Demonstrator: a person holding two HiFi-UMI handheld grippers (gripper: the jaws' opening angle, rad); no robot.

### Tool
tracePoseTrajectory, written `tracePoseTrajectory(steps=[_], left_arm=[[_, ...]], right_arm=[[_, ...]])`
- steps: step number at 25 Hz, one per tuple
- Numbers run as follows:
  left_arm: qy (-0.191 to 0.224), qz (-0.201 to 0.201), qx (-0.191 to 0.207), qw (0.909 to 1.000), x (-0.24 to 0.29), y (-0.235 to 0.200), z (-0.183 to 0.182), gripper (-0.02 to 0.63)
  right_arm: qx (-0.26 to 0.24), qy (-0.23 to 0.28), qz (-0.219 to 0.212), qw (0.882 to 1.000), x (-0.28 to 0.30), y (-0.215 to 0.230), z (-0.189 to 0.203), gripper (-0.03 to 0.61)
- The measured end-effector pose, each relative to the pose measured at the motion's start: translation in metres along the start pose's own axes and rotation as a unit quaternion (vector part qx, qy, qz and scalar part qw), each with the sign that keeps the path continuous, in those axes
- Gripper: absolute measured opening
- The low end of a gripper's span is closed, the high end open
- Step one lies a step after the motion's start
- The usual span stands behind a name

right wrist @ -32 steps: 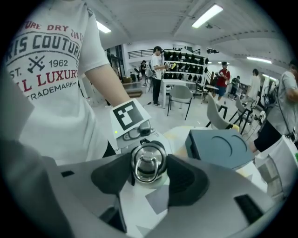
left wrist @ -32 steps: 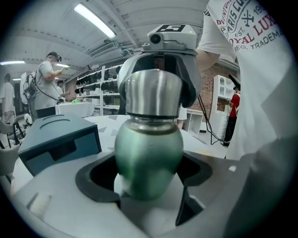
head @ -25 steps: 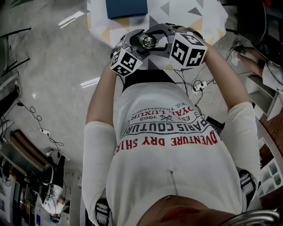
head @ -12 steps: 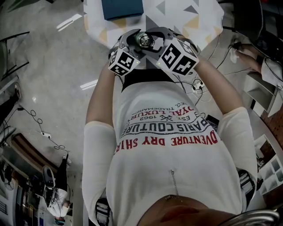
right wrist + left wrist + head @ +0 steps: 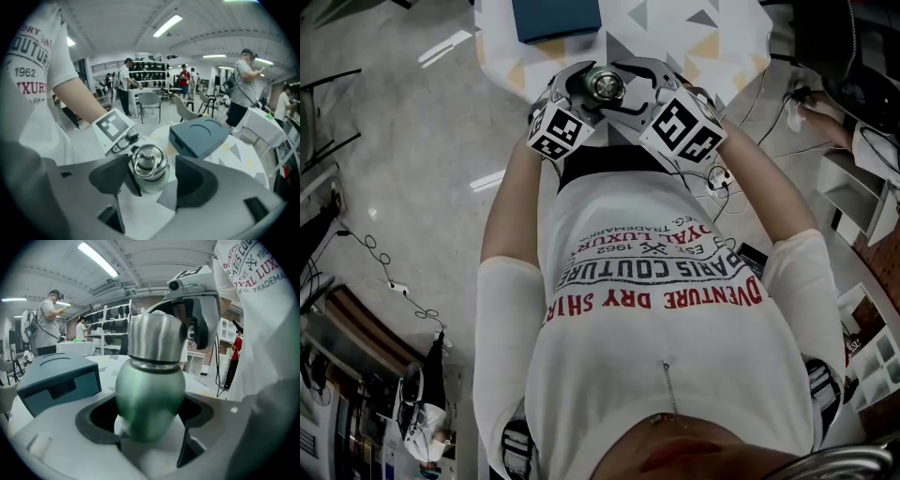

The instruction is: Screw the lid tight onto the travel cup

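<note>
The green travel cup (image 5: 149, 385) with its steel lid (image 5: 157, 339) is upright between the jaws of my left gripper (image 5: 150, 420), which is shut on the cup's body. In the head view both grippers meet in front of the person's chest, over the table's near edge: left gripper (image 5: 584, 96), lid (image 5: 606, 85), right gripper (image 5: 621, 86). The right gripper view looks onto the lid (image 5: 149, 165) and its ring handle. My right gripper (image 5: 157, 180) stands around the lid with its jaws opening. A gap shows at the right pad.
A blue-grey box (image 5: 558, 17) lies on the white table with triangle patterns (image 5: 712, 37), just beyond the cup; the same box (image 5: 204, 136) shows behind the lid. Cables (image 5: 722, 187) trail on the floor at right. People and shelves stand far behind.
The right gripper's marker cube has swung down and left around the lid, and its jaws stand wider. The left gripper and cup have shifted slightly away from the body.
</note>
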State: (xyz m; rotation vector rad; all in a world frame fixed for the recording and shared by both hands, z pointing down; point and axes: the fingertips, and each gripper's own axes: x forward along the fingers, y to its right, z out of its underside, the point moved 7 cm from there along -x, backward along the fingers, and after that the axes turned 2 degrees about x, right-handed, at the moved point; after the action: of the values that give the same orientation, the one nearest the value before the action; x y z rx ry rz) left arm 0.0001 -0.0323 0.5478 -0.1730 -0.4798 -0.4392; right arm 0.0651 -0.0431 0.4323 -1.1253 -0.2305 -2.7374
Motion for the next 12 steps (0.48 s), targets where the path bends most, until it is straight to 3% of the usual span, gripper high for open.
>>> tracePoseTrajectory(steps=[5,8,12], left_arm=[[-0.002,0.002,-0.001,1.0000,-0.001,0.000,-0.002,0.385],[-0.003,0.003,-0.001,1.0000,0.000,0.000,-0.002,0.385],[-0.005,0.004,-0.002,1.0000,0.001,0.000,-0.001,0.385]], right_arm=[[-0.127,-0.044,-0.089,0.987,-0.010,0.012,-0.003,0.285],[-0.165,-0.062,-0.139,0.974,-0.010,0.018,-0.005,0.285],[-0.206,-0.078,-0.171,0.960,-0.004,0.022,-0.010,0.284]])
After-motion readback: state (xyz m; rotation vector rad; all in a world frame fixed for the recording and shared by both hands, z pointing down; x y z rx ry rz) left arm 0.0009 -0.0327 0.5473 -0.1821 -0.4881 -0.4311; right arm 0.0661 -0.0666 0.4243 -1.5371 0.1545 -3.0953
